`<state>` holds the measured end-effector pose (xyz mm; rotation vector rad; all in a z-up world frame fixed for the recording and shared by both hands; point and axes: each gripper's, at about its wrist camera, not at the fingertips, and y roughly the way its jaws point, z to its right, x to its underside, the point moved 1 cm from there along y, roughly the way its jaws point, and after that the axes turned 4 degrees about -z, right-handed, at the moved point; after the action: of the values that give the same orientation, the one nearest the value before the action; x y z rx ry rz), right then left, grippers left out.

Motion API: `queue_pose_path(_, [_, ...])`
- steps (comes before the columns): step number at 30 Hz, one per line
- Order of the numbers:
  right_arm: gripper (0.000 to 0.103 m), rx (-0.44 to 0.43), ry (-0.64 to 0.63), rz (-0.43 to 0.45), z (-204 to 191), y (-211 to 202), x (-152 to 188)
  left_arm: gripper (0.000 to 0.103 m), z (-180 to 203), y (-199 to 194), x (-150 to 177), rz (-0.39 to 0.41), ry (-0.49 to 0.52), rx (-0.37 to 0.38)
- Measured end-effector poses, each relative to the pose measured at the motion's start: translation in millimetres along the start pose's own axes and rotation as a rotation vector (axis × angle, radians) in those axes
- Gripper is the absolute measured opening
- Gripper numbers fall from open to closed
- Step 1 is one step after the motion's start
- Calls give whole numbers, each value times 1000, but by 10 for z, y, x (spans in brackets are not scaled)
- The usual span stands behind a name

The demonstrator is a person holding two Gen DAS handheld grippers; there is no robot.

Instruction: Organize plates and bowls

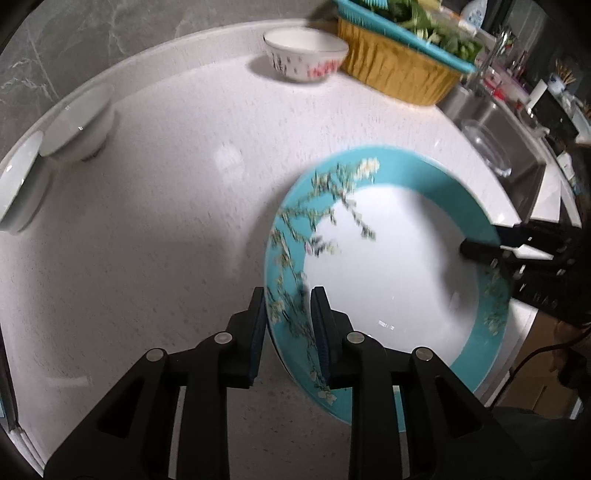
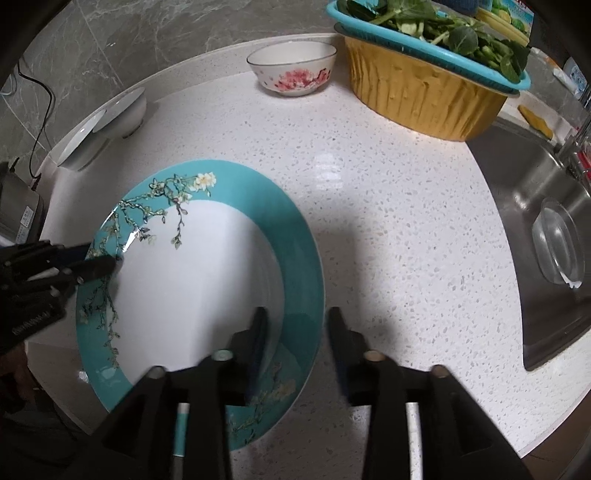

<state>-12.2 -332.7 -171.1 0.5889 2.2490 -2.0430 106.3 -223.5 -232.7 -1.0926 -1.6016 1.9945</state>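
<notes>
A large plate with a teal floral rim [image 1: 391, 254] [image 2: 199, 280] is at the counter's front. My left gripper [image 1: 288, 310] straddles its left rim with the jaws close around it; it also shows from the side in the right wrist view [image 2: 99, 266]. My right gripper [image 2: 295, 325] stands open around the plate's right rim, apart from it; it shows in the left wrist view [image 1: 480, 251]. A flowered bowl [image 1: 306, 55] [image 2: 291, 68] stands at the back. Two white bowls [image 1: 77, 125] [image 2: 122, 112] lean at the far left.
A yellow basin [image 1: 399, 66] [image 2: 424, 92] topped by a teal basket of greens [image 2: 436, 26] stands at the back right. A steel sink [image 2: 546, 229] [image 1: 509, 147] with a glass bowl [image 2: 557, 243] lies right. A grey marble wall is behind.
</notes>
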Motion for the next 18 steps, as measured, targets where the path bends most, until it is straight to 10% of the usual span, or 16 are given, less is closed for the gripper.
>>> queue_pose_path(3, [55, 13, 5, 33, 20, -86, -35, 31, -149, -205, -39, 69, -38, 15])
queue_pose_path(5, [59, 26, 5, 63, 45, -189, -125, 66, -364, -369, -64, 132, -101, 37])
queue_pose_path(7, [65, 4, -3, 102, 22, -321, -289, 75, -689, -540, -81, 203, -188, 35])
queue_pose_path(18, [73, -421, -364, 252, -1786, -766, -1959, 75, -2878, -836, -18, 291, -726, -191])
